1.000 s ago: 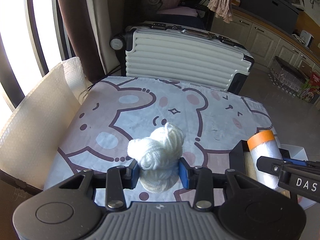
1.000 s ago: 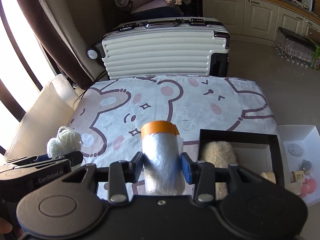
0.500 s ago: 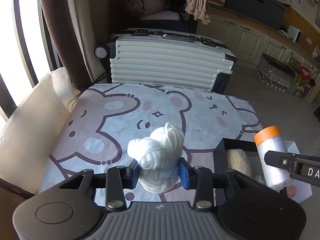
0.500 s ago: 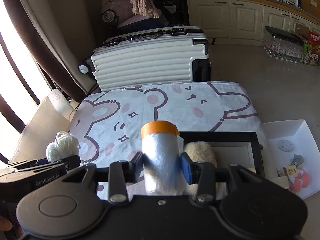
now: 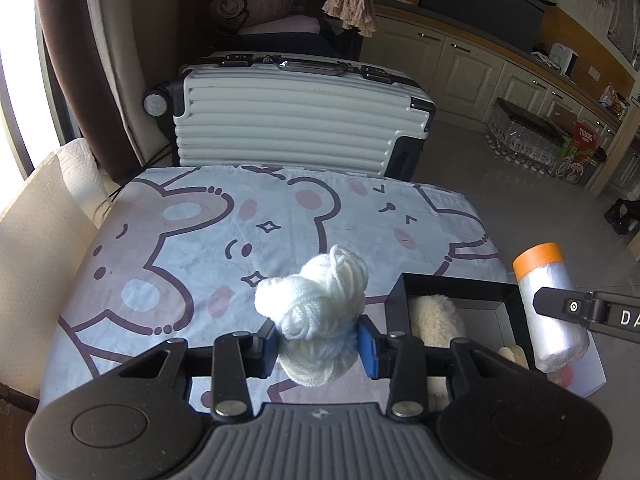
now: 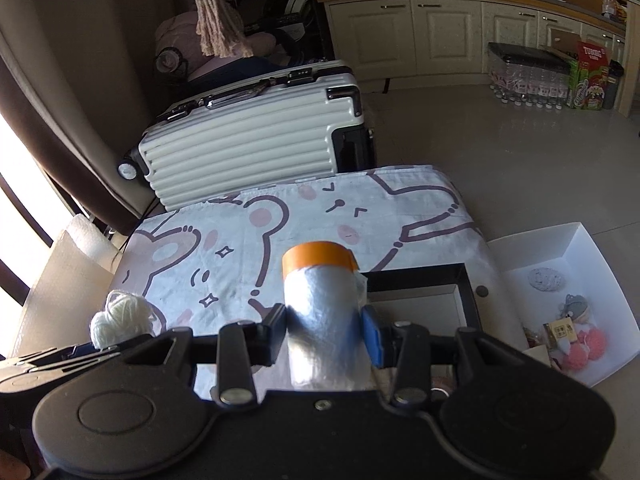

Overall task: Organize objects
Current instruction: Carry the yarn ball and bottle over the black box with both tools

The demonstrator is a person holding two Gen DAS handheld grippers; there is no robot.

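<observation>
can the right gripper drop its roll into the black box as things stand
Probably yes. The right gripper holds the orange-capped roll just before the black box, whose top is open, with nothing between them.

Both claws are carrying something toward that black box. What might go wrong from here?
The left gripper pinches a loose white yarn ball; soft strands may slip or unravel. The right gripper holds the orange-capped plastic film roll only near its lower end, so it might tip. The black box already holds a fluffy cream item, so space looks tight, and both grippers converging there might bump.
</observation>
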